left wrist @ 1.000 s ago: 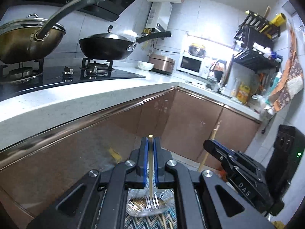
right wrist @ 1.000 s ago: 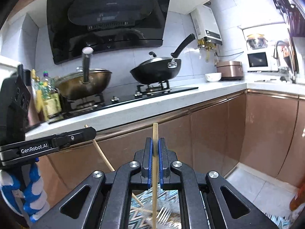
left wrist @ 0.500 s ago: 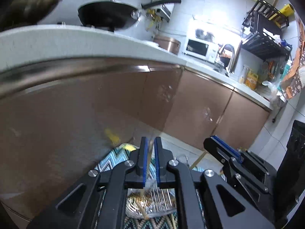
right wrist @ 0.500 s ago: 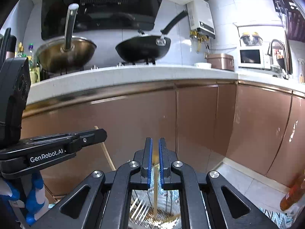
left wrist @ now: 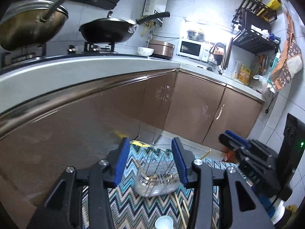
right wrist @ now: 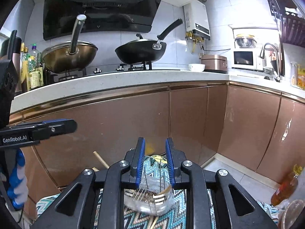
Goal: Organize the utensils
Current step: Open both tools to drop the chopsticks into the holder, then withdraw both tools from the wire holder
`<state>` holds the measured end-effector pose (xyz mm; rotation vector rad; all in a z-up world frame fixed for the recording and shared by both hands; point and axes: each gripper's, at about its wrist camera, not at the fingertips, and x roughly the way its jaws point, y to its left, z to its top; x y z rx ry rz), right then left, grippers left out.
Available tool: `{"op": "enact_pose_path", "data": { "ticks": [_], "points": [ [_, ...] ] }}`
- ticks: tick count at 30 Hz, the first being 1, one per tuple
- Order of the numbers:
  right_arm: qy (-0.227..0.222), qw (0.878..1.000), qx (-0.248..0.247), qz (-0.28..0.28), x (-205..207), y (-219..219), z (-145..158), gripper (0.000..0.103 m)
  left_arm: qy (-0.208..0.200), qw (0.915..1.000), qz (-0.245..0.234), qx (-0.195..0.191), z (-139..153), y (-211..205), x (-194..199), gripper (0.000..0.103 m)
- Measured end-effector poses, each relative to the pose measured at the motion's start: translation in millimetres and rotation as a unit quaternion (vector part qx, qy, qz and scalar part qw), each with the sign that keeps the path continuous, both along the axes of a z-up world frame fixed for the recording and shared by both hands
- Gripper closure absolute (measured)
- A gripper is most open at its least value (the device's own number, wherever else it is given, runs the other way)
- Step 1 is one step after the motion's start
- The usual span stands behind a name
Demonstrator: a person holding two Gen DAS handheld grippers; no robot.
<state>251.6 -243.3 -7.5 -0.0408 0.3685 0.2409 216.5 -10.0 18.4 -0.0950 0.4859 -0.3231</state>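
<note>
Left gripper fingers just opened wide, empty — right gripper fingers opening, empty.

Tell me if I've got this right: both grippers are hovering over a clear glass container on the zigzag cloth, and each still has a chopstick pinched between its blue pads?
Not quite. Both grippers do hover over the glass container on the zigzag cloth, but the left gripper and right gripper have just been opening, with no chopstick between the pads. Each wrist view shows it.

Black left gripper; blue pads, silver screws, "GenRobot.AI" lettering
</note>
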Motion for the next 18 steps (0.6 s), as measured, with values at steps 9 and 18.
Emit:
{"op": "enact_pose_path", "data": {
  "ticks": [9,18],
  "points": [
    [0.016,1.0,-0.009,-0.014,-58,-6,21,0.081,0.012,0.9999,0.007,0.004,7,24,-45,0.059],
    [0.033,0.999,-0.012,-0.015,-95,-7,24,0.081,0.01,0.9997,0.008,0.021,13,37,-80,0.059]
  ]
}}
